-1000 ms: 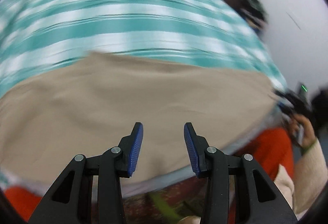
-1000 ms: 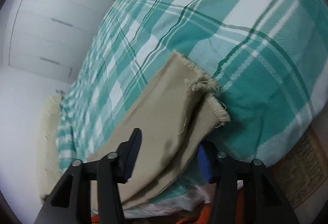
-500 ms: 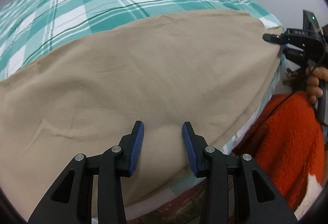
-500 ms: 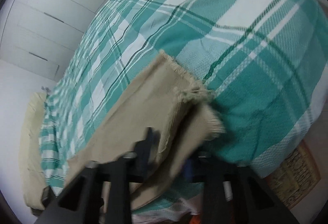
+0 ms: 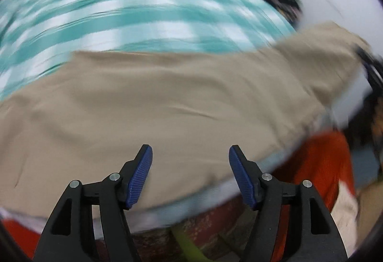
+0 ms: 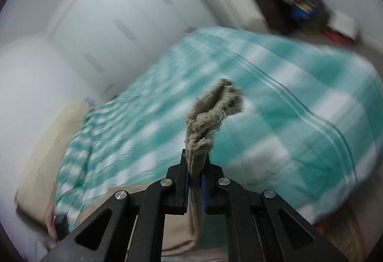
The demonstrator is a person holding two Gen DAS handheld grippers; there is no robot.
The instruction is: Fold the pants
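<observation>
1. Pants (image 5: 167, 104): beige, spread across the near edge of the bed (image 5: 143, 10); the frayed cuff end (image 6: 213, 106) is lifted clear of the teal plaid cover.
2. Right gripper (image 6: 194, 186): fingers pressed together, pinching the cuff fabric, which stands up between them.
3. Left gripper (image 5: 190, 175): fingers spread, having just widened, over the flat cloth; nothing between them.
4. Orange garment (image 5: 318, 161): beside the bed edge, at right in the left wrist view.

Black gripper (image 5: 190, 175) arms, ribbed blue pads (image 5: 140, 174) (silver screws)
</observation>
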